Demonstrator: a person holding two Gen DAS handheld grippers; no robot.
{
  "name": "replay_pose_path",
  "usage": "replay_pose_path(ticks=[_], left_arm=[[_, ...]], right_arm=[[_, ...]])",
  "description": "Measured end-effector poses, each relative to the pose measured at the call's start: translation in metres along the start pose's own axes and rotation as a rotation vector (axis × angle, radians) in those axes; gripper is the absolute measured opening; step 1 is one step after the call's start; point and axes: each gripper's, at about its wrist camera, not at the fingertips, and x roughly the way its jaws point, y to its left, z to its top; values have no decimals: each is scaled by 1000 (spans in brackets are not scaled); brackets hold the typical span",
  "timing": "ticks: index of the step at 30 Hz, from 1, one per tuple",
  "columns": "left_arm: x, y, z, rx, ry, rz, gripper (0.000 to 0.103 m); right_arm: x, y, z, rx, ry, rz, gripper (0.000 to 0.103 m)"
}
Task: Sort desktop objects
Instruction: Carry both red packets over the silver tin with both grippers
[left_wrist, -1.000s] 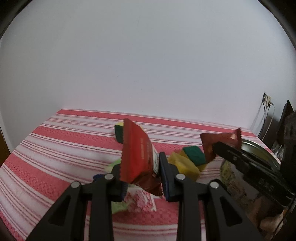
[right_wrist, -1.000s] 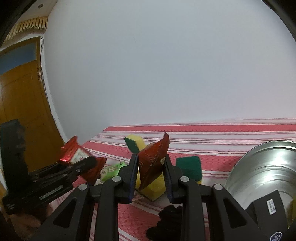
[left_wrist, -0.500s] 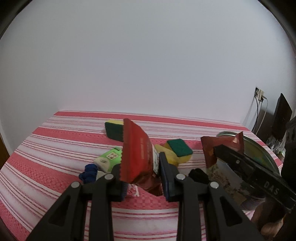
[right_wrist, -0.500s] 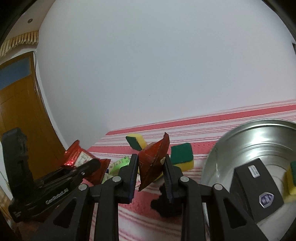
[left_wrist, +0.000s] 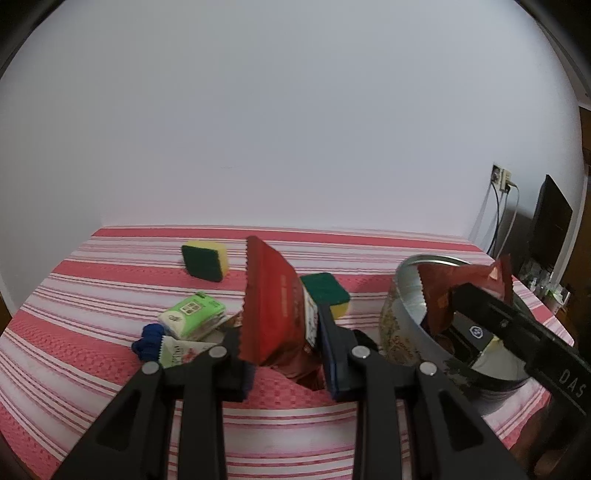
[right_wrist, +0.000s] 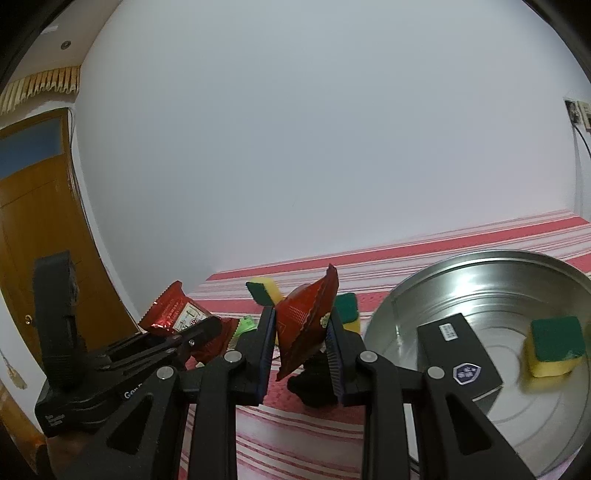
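Left gripper (left_wrist: 284, 354) clamps red snack packet (left_wrist: 275, 306); right gripper (right_wrist: 301, 350) clamps second red packet (right_wrist: 308, 321), beside metal tin (right_wrist: 480, 258). Tin holds black box (right_wrist: 458, 350), sponge (right_wrist: 554, 343). Left: sponges, green packs on desk (left_wrist: 92, 295).

red-striped cloth (left_wrist: 92, 295): 2 sponges (left_wrist: 205, 258), green pkts (left_wrist: 192, 308), tin (right_wrist: 480, 266).

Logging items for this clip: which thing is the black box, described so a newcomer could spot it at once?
Start at the big round metal tin on the striped tablecloth. Inside it, near its left wall, lies the black box, flat and rectangular. Its white label and blue shield badge set it apart from the yellow-and-green sponge lying beside it.
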Motion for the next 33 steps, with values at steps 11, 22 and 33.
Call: replay_pose_path(ticks=[11,22,33], left_arm=[[-7,-22,0,25,-8,-43,28],[-11,-54,4,73,-10,-113,28],[-4,-97,6,127,18,-196,28]], right_arm=[[-42,-12,9,-11,-45,-46,29],[-84,-44,13,-38,-100,-199,29],[-97,-110,14,32,-134,-334,29]])
